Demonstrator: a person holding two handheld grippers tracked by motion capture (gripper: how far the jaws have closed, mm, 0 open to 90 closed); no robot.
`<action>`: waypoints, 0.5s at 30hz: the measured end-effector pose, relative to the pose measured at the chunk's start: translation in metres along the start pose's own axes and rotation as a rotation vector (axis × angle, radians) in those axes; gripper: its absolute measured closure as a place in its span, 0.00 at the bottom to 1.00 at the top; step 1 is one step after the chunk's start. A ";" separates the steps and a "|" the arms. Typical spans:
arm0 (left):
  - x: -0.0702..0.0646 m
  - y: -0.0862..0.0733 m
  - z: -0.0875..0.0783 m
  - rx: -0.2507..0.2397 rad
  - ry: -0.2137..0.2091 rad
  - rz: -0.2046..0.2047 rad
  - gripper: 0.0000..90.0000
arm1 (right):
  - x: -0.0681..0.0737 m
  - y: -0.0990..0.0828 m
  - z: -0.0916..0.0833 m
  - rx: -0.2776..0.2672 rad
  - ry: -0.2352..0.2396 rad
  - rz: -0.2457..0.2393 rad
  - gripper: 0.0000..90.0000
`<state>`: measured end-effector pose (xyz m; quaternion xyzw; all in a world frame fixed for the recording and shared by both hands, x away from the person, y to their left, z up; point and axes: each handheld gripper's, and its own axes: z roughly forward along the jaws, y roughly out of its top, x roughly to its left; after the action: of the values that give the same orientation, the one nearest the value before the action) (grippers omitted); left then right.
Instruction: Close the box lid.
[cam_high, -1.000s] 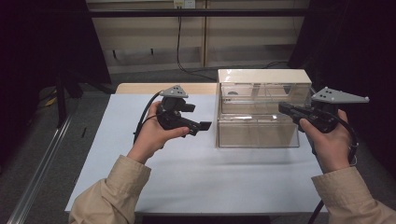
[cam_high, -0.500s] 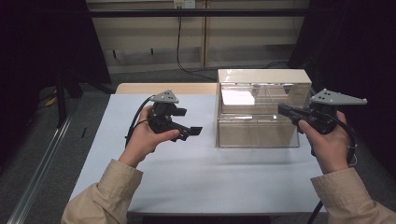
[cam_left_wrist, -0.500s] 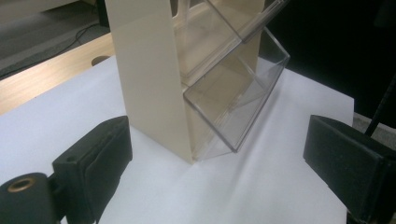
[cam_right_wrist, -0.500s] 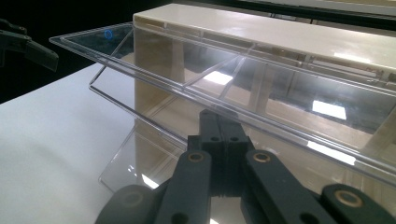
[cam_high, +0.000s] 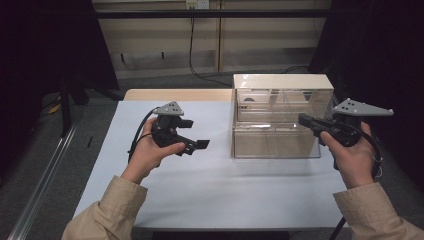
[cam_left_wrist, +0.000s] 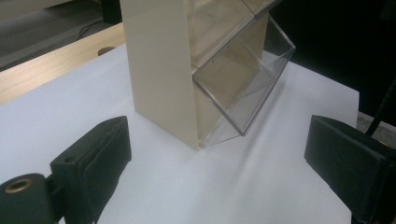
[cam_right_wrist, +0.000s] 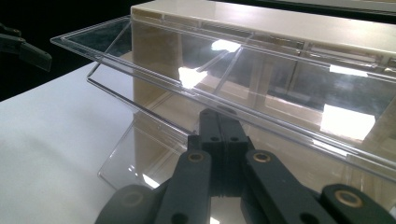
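Two grippers are held over the white table (cam_high: 210, 200): the left gripper (cam_high: 197, 145) is spread wide and empty, with the cabinet (cam_high: 280, 82) well ahead of its jaws. The right gripper (cam_high: 306, 120) is pinched shut, and whether the tilted-out upper drawer's (cam_right_wrist: 243, 88) clear rim is caught cannot be told. The drawer's long axis is laid across those jaws, so the right hand (cam_high: 352, 155) is judged much nearer.

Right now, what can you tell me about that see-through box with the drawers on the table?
The box has a cream frame and clear plastic bins in two rows, one above the other. It stands upright on the white table, towards the far right. Both rows are tilted open at the front, and the bins look empty. The right gripper is shut, with its tip at the upper bin's clear front edge. The left gripper is open and apart from the box.
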<state>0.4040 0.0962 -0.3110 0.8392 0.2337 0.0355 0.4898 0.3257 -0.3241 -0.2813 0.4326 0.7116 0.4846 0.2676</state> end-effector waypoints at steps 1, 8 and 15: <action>0.000 -0.001 0.000 -0.003 0.000 -0.002 0.08 | -0.001 -0.001 0.000 0.000 0.000 0.000 1.00; 0.002 -0.008 -0.002 0.001 0.003 -0.006 0.08 | -0.003 -0.005 -0.001 0.006 -0.004 0.003 1.00; 0.004 -0.016 -0.003 0.004 0.010 -0.007 0.08 | -0.003 -0.009 0.000 0.008 -0.002 0.008 1.00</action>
<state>0.4011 0.1071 -0.3230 0.8392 0.2392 0.0374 0.4870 0.3238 -0.3279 -0.2894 0.4372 0.7115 0.4824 0.2644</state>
